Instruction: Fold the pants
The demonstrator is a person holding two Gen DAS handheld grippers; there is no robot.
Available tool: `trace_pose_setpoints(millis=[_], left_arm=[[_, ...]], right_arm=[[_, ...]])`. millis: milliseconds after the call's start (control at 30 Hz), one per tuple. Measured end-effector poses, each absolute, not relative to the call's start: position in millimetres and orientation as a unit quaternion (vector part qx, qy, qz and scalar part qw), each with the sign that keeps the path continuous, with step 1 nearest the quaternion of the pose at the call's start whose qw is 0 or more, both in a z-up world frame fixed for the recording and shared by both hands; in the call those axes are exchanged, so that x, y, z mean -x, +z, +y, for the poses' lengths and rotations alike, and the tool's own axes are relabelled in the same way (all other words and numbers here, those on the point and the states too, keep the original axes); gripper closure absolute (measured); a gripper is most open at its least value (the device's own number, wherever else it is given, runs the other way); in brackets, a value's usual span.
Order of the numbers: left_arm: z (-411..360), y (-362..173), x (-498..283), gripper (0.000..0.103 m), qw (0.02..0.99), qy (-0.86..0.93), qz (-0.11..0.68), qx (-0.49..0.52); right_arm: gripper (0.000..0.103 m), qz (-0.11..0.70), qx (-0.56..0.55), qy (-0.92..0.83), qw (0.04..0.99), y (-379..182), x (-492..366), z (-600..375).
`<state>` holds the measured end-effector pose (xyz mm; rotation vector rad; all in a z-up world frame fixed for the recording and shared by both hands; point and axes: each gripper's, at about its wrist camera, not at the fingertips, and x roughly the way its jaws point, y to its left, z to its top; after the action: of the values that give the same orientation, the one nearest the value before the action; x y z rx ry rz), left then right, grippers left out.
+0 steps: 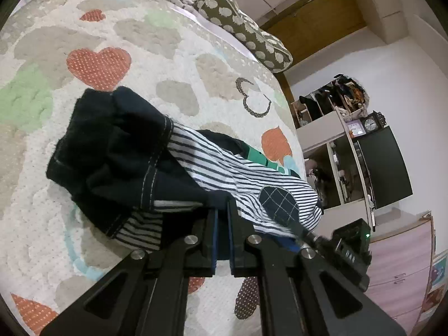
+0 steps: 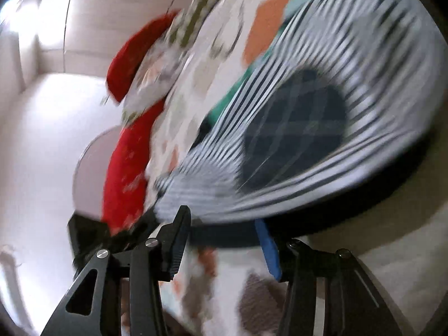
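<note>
Low in the left wrist frame, the left gripper (image 1: 222,218) pinches the waist edge of the navy-and-white striped pants with dark checked knee patch (image 1: 235,173), jaws pressed together. These lie bunched at centre on the heart-patterned quilted bedspread (image 1: 173,64). Across the blurred right wrist frame, the right gripper (image 2: 224,240) stands spread just below the pants' fabric (image 2: 364,64).

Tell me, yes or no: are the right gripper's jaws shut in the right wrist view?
No. The right gripper has its jaws spread wide apart, with the striped pants hanging just beyond its fingertips.
</note>
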<state>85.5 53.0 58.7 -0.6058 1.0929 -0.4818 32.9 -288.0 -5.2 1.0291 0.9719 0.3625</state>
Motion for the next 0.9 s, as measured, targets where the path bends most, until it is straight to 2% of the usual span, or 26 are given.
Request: trace_pose_setpoints(millis=[67, 100, 133, 167, 500, 533, 633, 667, 700, 733, 767, 833, 900], left_arm=[[54, 58, -87, 0.098, 0.787, -0.219, 0.506, 0.277], [53, 58, -89, 0.098, 0.787, -0.218, 0.507, 0.277], [53, 58, -92, 0.098, 0.786, -0.217, 0.509, 0.276], [52, 58, -95, 0.098, 0.786, -0.215, 0.51, 0.274], [34, 79, -193, 0.097, 0.817, -0.161, 0.518, 0.198], [35, 79, -201, 0.097, 0.817, -0.156, 0.518, 0.2], [43, 88, -209, 0.095, 0.807, -0.18, 0.514, 0.228], [48, 95, -204, 0.085, 0.807, -0.197, 0.503, 0.239], [52, 103, -199, 0.069, 0.808, -0.215, 0.492, 0.243], [58, 111, -192, 0.062, 0.812, -0.224, 0.48, 0.243], [63, 117, -187, 0.056, 0.816, -0.225, 0.473, 0.244], [76, 124, -176, 0.053, 0.819, -0.226, 0.466, 0.245], [92, 121, -161, 0.045, 0.825, -0.199, 0.476, 0.23]], right_arm=[[0.052, 0.431, -0.463, 0.129, 0.764, 0, -27, -308], [0.057, 0.428, -0.455, 0.116, 0.772, 4, -28, -314], [0.077, 0.428, -0.443, 0.107, 0.78, 10, -29, -320], [0.091, 0.431, -0.433, 0.104, 0.785, 15, -32, -325], [0.091, 0.436, -0.328, 0.074, 0.835, 66, -119, -328], [0.089, 0.437, -0.314, 0.058, 0.841, 68, -135, -326], [0.069, 0.448, -0.278, 0.022, 0.849, 67, -166, -321], [0.066, 0.449, -0.262, 0.01, 0.854, 68, -173, -320], [0.065, 0.446, -0.253, 0.002, 0.858, 71, -175, -320], [0.06, 0.442, -0.252, 0.002, 0.861, 74, -175, -321], [0.049, 0.432, -0.255, 0.009, 0.865, 78, -169, -324], [0.038, 0.418, -0.255, 0.009, 0.872, 84, -155, -332], [0.037, 0.413, -0.256, 0.005, 0.874, 86, -137, -343]])
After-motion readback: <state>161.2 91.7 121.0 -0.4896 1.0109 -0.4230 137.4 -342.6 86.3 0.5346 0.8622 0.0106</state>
